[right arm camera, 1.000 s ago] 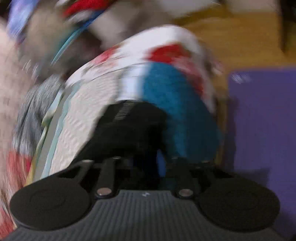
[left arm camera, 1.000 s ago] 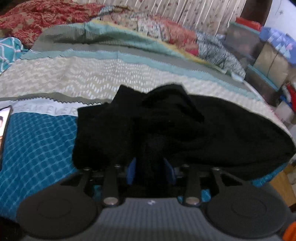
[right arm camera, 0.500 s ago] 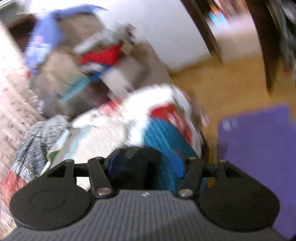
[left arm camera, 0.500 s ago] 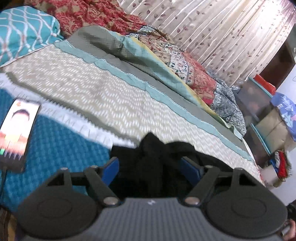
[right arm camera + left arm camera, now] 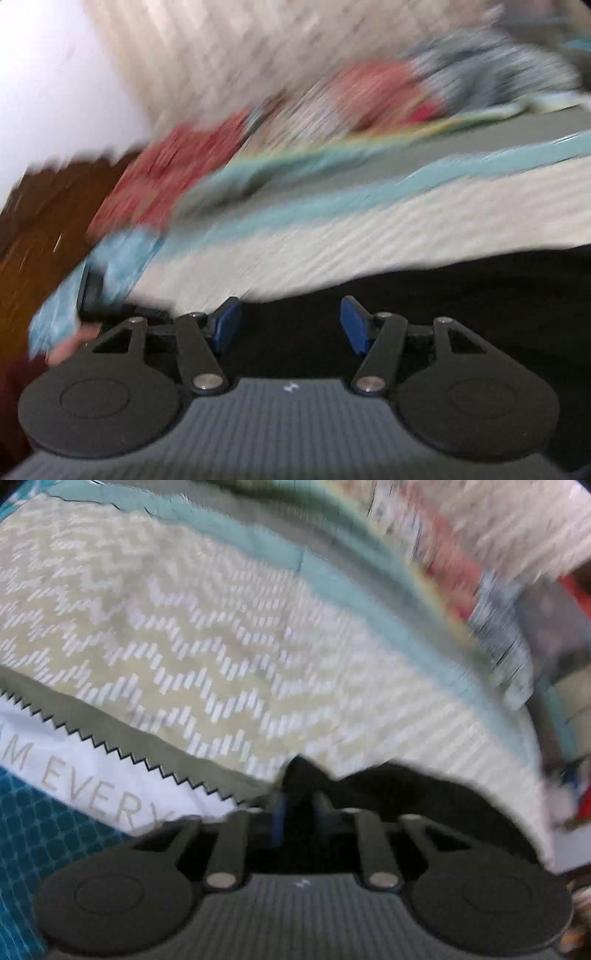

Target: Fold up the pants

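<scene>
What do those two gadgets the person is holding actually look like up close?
Both look alike: the left gripper and right gripper have ribbed grey bodies, two round black discs, black linkage arms with silver pins, and blue finger pads. No cables show.

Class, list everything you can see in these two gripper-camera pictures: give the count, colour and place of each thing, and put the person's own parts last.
pants: one, black, bunched on the bedspread right in front of both grippers.
bedspread: one, beige zigzag with teal bands and a white lettered strip, covering the bed.
quilt: one, red patterned, blurred, at the far side of the bed.
curtain: one, pale, blurred, behind the bed.
left gripper: one, black with blue pads, shut on the pants.
right gripper: one, black with blue pads, open over the pants.
</scene>
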A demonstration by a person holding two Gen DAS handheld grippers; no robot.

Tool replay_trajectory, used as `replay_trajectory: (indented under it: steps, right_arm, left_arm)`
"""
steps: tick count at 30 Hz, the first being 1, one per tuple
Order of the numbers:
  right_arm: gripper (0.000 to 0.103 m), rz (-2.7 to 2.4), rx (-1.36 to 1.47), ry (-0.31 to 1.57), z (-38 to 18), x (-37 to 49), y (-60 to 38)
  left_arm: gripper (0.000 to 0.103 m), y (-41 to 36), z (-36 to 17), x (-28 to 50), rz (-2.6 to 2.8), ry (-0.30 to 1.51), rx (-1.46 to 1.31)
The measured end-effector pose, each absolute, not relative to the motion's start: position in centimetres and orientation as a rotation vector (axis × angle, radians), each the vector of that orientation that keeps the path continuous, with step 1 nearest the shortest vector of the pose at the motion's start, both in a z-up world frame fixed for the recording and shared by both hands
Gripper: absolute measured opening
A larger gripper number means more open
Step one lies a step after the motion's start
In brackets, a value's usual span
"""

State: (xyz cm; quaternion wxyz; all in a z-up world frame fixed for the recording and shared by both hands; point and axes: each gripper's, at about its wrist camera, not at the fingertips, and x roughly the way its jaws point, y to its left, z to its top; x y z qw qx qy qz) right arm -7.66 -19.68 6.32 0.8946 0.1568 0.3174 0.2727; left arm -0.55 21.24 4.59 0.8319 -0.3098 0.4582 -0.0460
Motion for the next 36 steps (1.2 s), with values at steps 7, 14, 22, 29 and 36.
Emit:
replay_trajectory:
  steps: [7, 14, 22, 29, 36]
  right_arm:
    - [0.062, 0.751, 0.178, 0.79, 3.0, -7.5, -9.3]
    - [0.063, 0.699, 0.119, 0.931, 0.3, -7.4, -7.3]
    - [0.074, 0.894, -0.056, 0.673, 4.1, -10.6, -6.1]
    - [0.088, 1.034, -0.177, 0.665, 3.8, -7.5, -2.6]
    - [0.024, 1.04, -0.251, 0.817, 1.7, -3.7, -0.6]
  left_arm:
    - [0.006, 25.8, 8.7, -10.2, -0.013, 0.599, -0.75]
    - [0.042, 28.1, 3.8, -13.6, 0.117, 0.72, -0.928]
    - [0.061, 26.7, 3.7, -16.3, -0.002, 0.788, -1.019]
    - [0.062, 23.8, 3.9, -18.8, -0.172, 0.702, -0.996]
    - [0.062, 24.8, 2.9, -21.8, -0.215, 0.644, -1.083]
